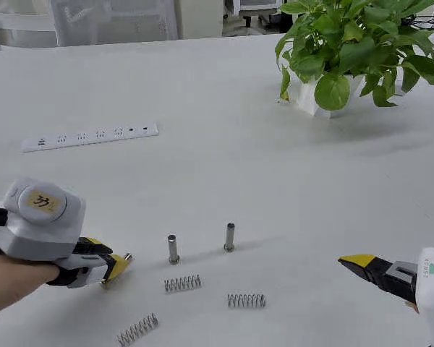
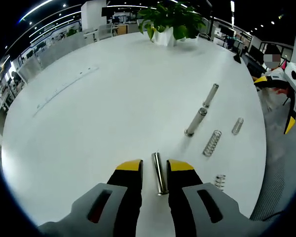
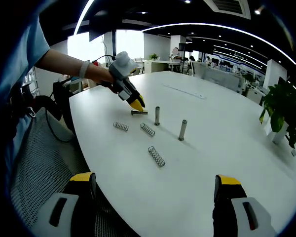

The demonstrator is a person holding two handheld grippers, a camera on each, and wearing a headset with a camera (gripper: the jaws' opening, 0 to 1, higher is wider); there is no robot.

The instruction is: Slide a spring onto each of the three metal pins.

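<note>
Two metal pins stand upright on the white table (image 1: pixel 224 159), one (image 1: pixel 173 249) to the left of the other (image 1: pixel 229 237). Three springs lie in front of them: one near the middle (image 1: pixel 182 283), one to the right (image 1: pixel 246 299), one at the front left (image 1: pixel 137 330). A third pin (image 2: pixel 159 173) lies flat on the table. My left gripper (image 2: pixel 155 165) straddles it, jaws narrowly open, with table showing between the pin and the left jaw. My right gripper (image 3: pixel 155 178) hovers wide open at the front right (image 1: pixel 363 263), holding nothing.
A white power strip (image 1: pixel 90 136) lies at the back left of the table. A potted green plant (image 1: pixel 347 50) stands at the back right. The table's near edge runs just below the springs. Office chairs sit beyond the far edge.
</note>
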